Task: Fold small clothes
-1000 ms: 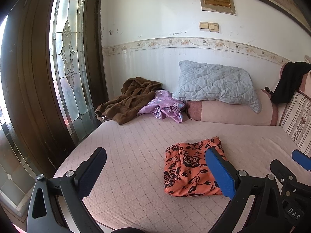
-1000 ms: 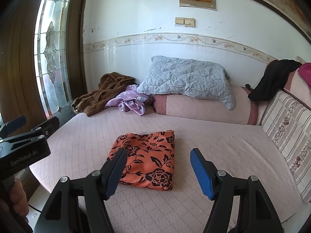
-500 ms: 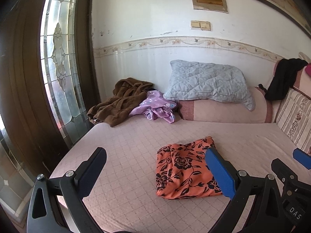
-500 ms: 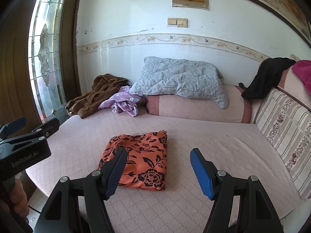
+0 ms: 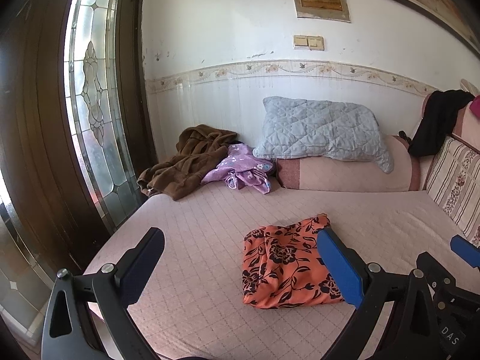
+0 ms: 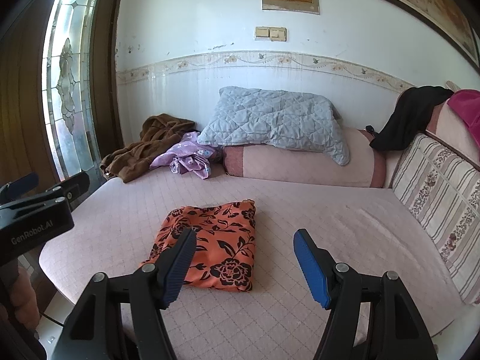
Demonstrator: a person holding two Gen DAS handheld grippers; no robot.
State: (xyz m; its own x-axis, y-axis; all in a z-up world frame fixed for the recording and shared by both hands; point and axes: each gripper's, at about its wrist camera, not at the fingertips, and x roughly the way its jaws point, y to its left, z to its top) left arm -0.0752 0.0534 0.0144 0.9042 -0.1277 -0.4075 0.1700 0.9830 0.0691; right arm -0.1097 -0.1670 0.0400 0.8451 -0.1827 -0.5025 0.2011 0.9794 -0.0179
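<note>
A folded orange cloth with black flowers (image 5: 279, 264) (image 6: 216, 234) lies flat on the pink quilted bed (image 5: 195, 225) (image 6: 330, 225), near its front edge. My left gripper (image 5: 240, 234) hovers open short of the cloth, which sits toward its right finger. My right gripper (image 6: 244, 234) is open too, held above the cloth's near right part, and nothing is between its pads. A crumpled purple flowered garment (image 5: 240, 168) (image 6: 186, 156) lies at the back of the bed. The left gripper's body (image 6: 30, 210) shows at the left edge of the right wrist view.
A brown robe (image 5: 192, 159) lies beside the purple garment. A grey quilted pillow (image 5: 321, 132) rests on a pink bolster (image 6: 300, 162). A black garment (image 6: 411, 114) hangs over the striped backrest (image 6: 435, 195). A dark wooden door with a glass pane (image 5: 90, 105) stands to the left.
</note>
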